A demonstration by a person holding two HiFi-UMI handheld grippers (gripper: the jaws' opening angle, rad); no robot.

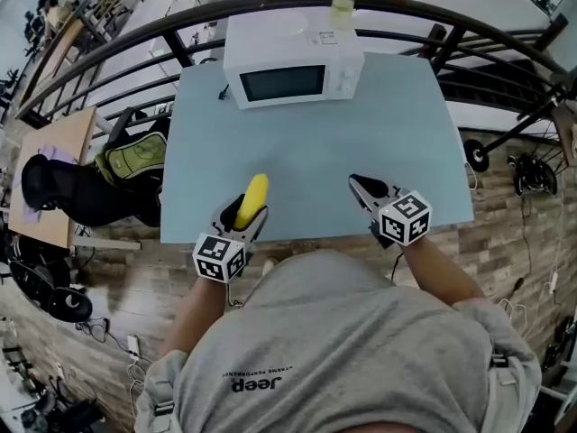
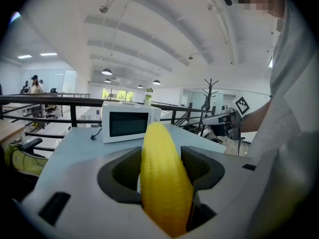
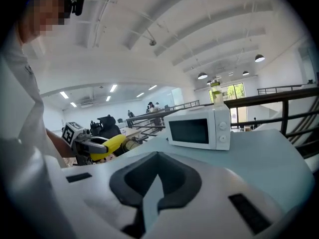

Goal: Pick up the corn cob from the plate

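The yellow corn cob [image 1: 253, 197] sticks forward and up out of my left gripper [image 1: 248, 216], which is shut on it at the near left edge of the light blue table [image 1: 361, 142]. In the left gripper view the cob [image 2: 164, 173] fills the gap between the dark pads [image 2: 202, 166]. My right gripper [image 1: 363, 188] hovers at the near right edge with its jaws together and nothing in them; its own view shows the pads [image 3: 172, 176] meeting. The right gripper view also shows the cob [image 3: 112, 144] off to its left. No plate is in view.
A white microwave [image 1: 290, 70] stands at the table's far edge with a bottle [image 1: 343, 3] on top. A dark railing [image 1: 135, 43] curves behind the table. A green backpack [image 1: 135, 156] and a dark bag [image 1: 63, 188] lie on the floor to the left.
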